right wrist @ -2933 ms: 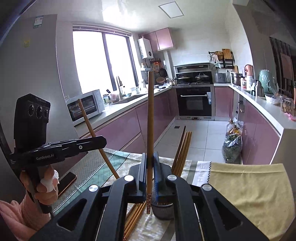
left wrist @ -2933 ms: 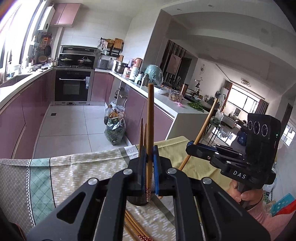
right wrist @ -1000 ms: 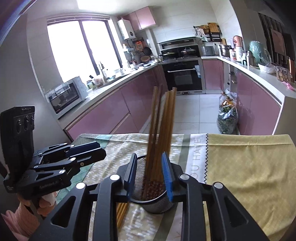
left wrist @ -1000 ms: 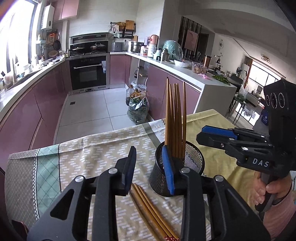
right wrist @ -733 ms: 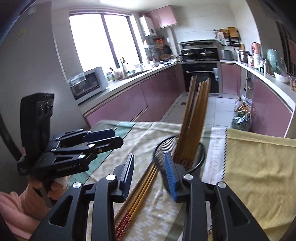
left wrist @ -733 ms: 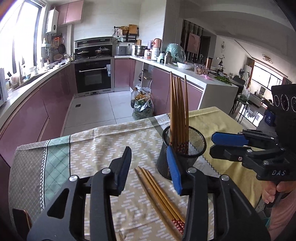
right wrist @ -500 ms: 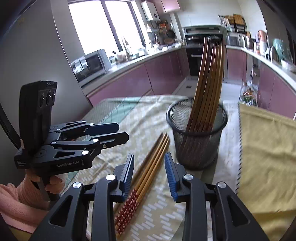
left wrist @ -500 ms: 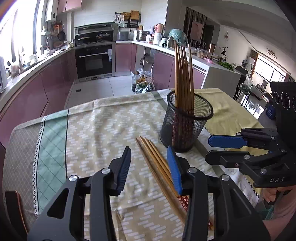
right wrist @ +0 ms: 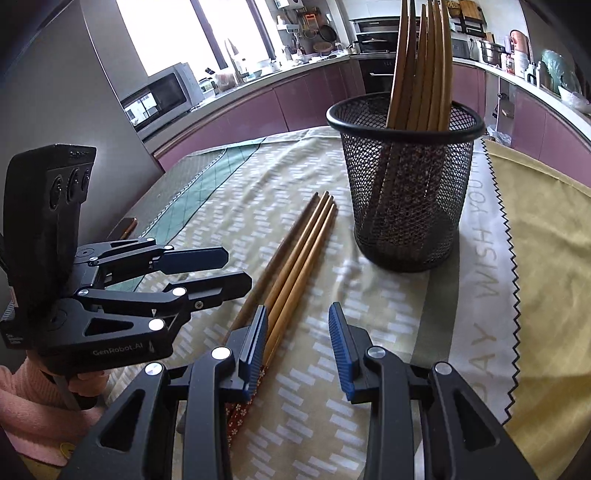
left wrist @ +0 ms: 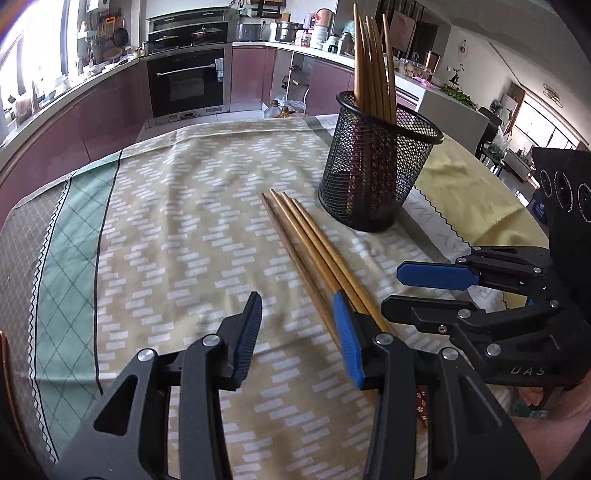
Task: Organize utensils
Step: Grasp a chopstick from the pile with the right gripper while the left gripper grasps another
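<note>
Both tongs (left wrist: 297, 332) (right wrist: 297, 341) agape, low over loose chopsticks (left wrist: 310, 247).

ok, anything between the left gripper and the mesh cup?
Only the loose chopsticks on the tablecloth, running from the left gripper toward the mesh cup; clearest in the left wrist view.

Ahead stretches a kitchen with mauve cabinets (left wrist: 110, 122) under a pale counter, a black built-in oven (left wrist: 188, 86) at the far wall. A bright window (right wrist: 207, 33) stands ahead-left above a microwave (right wrist: 159, 96); nearest lies a patterned tablecloth (left wrist: 184, 221).
</note>
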Action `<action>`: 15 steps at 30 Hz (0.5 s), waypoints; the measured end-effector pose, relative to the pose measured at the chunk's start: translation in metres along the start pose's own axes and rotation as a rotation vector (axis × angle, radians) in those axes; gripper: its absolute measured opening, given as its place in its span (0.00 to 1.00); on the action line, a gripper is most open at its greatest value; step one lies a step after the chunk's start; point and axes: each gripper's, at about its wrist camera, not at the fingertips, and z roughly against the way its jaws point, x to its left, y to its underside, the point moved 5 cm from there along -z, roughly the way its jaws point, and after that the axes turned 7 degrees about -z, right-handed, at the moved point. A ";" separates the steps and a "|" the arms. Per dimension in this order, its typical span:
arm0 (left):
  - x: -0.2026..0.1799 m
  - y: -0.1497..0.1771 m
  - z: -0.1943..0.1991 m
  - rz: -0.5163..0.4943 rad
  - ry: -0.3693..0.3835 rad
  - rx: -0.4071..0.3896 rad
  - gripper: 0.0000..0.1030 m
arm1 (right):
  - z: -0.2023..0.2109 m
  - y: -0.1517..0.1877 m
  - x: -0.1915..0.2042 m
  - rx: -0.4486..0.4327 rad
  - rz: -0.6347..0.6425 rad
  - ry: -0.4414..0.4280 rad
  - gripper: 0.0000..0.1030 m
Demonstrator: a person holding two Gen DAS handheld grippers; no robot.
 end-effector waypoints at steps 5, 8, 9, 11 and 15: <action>-0.004 0.002 -0.005 -0.009 -0.003 0.013 0.39 | -0.001 0.003 0.002 0.002 0.014 0.016 0.31; -0.004 0.003 -0.007 -0.012 -0.010 0.019 0.39 | -0.003 0.004 0.004 0.005 0.021 0.017 0.31; -0.004 0.003 -0.008 -0.013 -0.008 0.022 0.39 | -0.003 0.005 0.005 0.006 0.026 0.019 0.31; -0.005 0.003 -0.009 -0.020 -0.011 0.026 0.39 | -0.005 0.002 0.006 0.008 0.033 0.030 0.31; -0.007 0.002 -0.012 -0.032 -0.019 0.029 0.39 | -0.011 0.003 0.009 0.014 0.045 0.049 0.31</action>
